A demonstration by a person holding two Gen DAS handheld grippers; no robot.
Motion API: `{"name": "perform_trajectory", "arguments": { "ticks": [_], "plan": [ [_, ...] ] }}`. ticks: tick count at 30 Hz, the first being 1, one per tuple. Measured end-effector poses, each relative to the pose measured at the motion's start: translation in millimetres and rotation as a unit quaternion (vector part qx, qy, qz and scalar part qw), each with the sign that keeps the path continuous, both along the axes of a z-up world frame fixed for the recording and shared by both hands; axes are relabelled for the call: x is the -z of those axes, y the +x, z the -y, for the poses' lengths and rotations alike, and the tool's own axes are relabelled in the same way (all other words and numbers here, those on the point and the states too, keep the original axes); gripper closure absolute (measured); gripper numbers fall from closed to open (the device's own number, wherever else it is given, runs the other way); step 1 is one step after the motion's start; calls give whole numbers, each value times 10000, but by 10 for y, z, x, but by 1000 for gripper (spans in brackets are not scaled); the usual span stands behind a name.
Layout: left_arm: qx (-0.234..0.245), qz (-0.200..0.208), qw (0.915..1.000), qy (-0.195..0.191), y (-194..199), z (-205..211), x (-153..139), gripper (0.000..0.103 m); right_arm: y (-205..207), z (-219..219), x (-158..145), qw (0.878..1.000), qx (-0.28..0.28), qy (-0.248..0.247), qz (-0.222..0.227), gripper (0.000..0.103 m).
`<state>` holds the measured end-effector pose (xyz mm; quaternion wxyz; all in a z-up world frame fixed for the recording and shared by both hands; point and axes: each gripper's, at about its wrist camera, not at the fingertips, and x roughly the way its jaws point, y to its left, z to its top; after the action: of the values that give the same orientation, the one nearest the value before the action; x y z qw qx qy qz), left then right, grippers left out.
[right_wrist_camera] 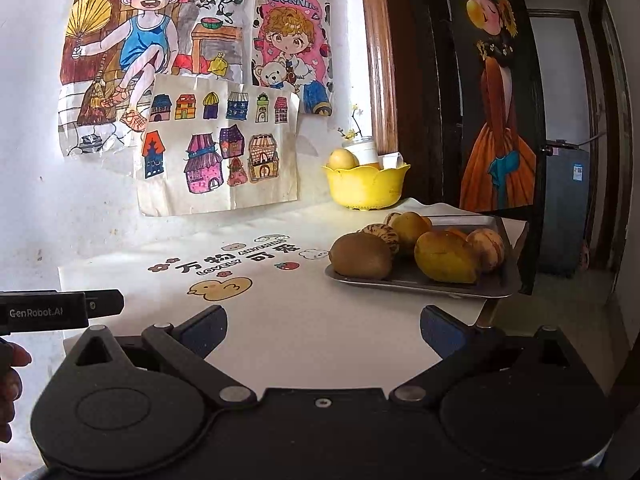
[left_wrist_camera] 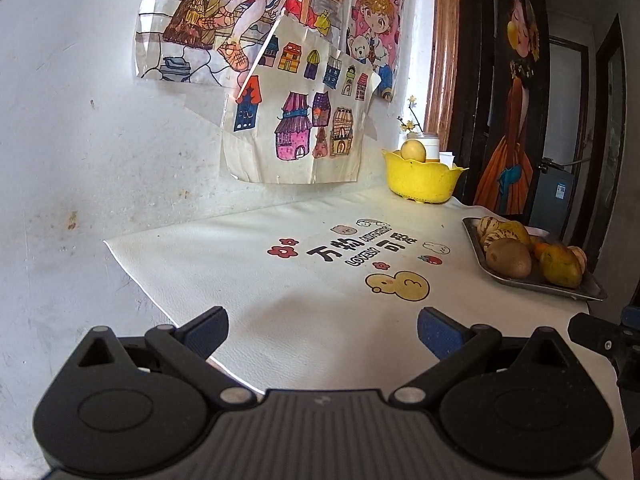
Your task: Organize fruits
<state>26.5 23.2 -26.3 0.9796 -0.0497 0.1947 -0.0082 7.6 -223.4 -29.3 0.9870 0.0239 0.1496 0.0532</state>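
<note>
white printed mat (right_wrist_camera: 304, 320) (wall drawings (right_wrist_camera: 220, 156) behind) bears fruit tray (right_wrist_camera: 420, 282).

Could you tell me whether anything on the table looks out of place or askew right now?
Nothing is spilled or damaged. One oddity: the metal tray of fruit seems to sit at the table's right corner, its near right end appearing to overhang the edge. The yellow bowl stands upright by the wall. Both tools, left and right, are open.
</note>
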Motion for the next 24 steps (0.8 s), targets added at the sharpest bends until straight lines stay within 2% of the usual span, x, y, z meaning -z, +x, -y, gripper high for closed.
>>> {"name": "perform_trajectory", "arguments": {
  "ticks": [24],
  "plan": [
    [-7,-61,10000,-62,-13,-8,39,0,-22,-16,17,10000,-46,-25,-26,0]
  ]
}}
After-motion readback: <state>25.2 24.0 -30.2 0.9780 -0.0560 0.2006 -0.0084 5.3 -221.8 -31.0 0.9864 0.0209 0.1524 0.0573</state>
